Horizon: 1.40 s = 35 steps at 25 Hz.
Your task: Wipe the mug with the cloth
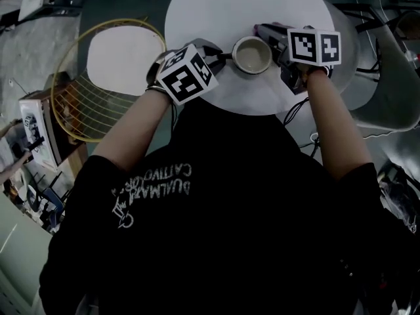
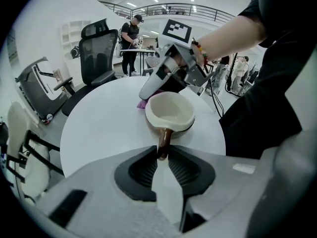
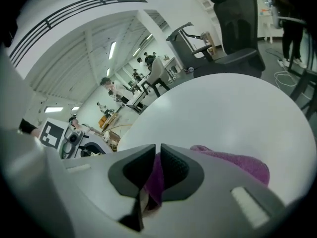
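A cream mug point(image 1: 252, 55) with a brown handle stands on the round white table point(image 1: 216, 12). In the left gripper view the mug point(image 2: 170, 112) sits just ahead of the jaws, and my left gripper point(image 2: 163, 155) is shut on its brown handle point(image 2: 164, 140). In the head view the left gripper point(image 1: 220, 56) is at the mug's left. My right gripper point(image 3: 157, 155) is shut on a purple cloth point(image 3: 237, 163), which trails out to the right over the table. In the head view the right gripper point(image 1: 272, 39) is at the mug's right side.
A yellow wire chair point(image 1: 108, 77) with a white seat stands left of the table. A grey chair point(image 1: 387, 77) stands to the right. Cables point(image 1: 367, 64) lie on the floor there. Office chairs point(image 2: 99, 53) and a person point(image 2: 131, 41) are beyond the table.
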### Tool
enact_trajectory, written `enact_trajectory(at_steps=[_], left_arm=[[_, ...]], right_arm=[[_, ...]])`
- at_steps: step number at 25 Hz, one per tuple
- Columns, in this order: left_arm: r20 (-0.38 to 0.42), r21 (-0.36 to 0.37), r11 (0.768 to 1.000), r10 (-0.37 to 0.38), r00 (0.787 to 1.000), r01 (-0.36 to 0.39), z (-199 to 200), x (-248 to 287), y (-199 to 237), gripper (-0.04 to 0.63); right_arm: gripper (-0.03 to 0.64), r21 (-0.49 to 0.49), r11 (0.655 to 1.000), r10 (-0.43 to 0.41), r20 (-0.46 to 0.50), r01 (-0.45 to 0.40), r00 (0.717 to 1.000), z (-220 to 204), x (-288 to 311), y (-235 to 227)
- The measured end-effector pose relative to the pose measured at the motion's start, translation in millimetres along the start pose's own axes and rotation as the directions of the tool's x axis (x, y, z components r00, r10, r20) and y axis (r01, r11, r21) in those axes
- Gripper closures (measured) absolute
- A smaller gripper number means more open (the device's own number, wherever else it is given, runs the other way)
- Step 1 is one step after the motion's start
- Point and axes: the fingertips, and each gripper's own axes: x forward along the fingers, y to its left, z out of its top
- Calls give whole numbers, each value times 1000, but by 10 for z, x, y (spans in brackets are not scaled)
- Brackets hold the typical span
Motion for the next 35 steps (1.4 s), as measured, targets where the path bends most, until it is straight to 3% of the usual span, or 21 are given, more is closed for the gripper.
enact_trajectory(at_steps=[5, 11, 22, 35], left_arm=[[-23, -39, 998, 44, 999, -45, 51, 37, -56, 525], [-35, -90, 992, 87, 996, -90, 91, 19, -67, 523], [-83, -169, 973, 144, 986, -156, 92, 46, -197, 523], [-115, -229, 954, 170, 979, -192, 105, 87, -331, 523]], right_arm=[[581, 117, 993, 8, 85, -18, 996, -50, -196, -103], [581, 177, 983, 19, 157, -47, 987, -76, -318, -116], [581, 167, 986, -30, 229, -9, 973, -327, -563, -173], [583, 231, 969, 10, 304, -85, 953, -556, -738, -186]])
